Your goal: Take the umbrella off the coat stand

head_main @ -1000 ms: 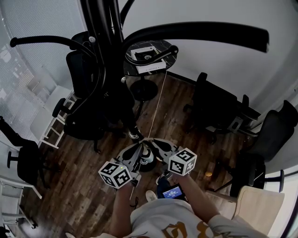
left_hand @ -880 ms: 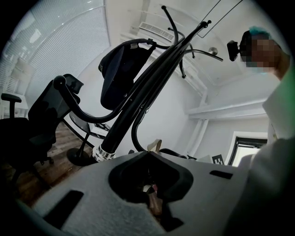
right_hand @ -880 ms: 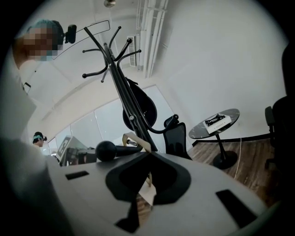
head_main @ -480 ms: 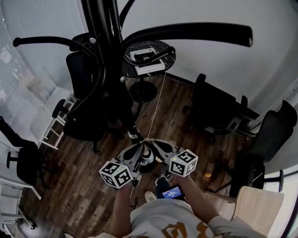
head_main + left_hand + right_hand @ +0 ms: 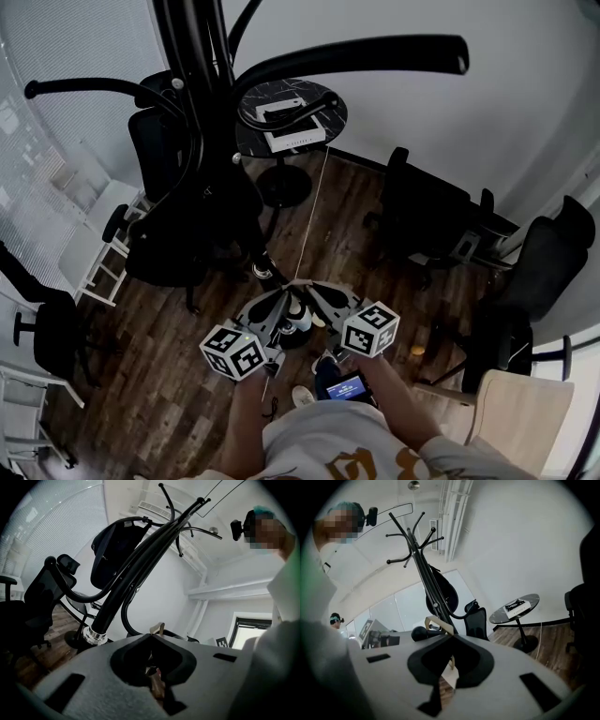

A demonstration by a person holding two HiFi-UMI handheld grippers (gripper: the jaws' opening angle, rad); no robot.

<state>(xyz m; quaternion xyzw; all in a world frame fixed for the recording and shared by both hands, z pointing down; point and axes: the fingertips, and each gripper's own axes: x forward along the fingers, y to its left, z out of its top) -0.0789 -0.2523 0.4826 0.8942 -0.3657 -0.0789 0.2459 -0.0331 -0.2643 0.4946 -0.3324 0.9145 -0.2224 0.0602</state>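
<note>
Where the head view looks steeply down past the black coat stand (image 5: 199,66), the left gripper (image 5: 279,300) and the right gripper (image 5: 323,295) are held side by side above the wooden floor (image 5: 169,394). Their tips are close together and both are apart from the stand.

Left gripper view: the fingers (image 5: 93,681) are closed tip to tip, with nothing between them. Beyond them the stand rises with its curved arms spread at the top. A thick black shaft with a silver collar at its lower end, apparently the umbrella (image 5: 119,597), lies along the stand's pole. It is on the stand and touched by neither gripper.

Right gripper view: the fingers (image 5: 501,677) likewise meet at the tips and grip nothing. The stand appears farther off, upright, with its hooks against the ceiling.

A round desk (image 5: 248,127) with a dark top stands behind the stand near the white wall, and a white box (image 5: 292,139) lies flat on it. A thin pale cord (image 5: 314,216) runs from the desk's edge down toward the grippers. Black office chairs (image 5: 427,220) stand to the right of the desk and to the left of the stand.
</note>
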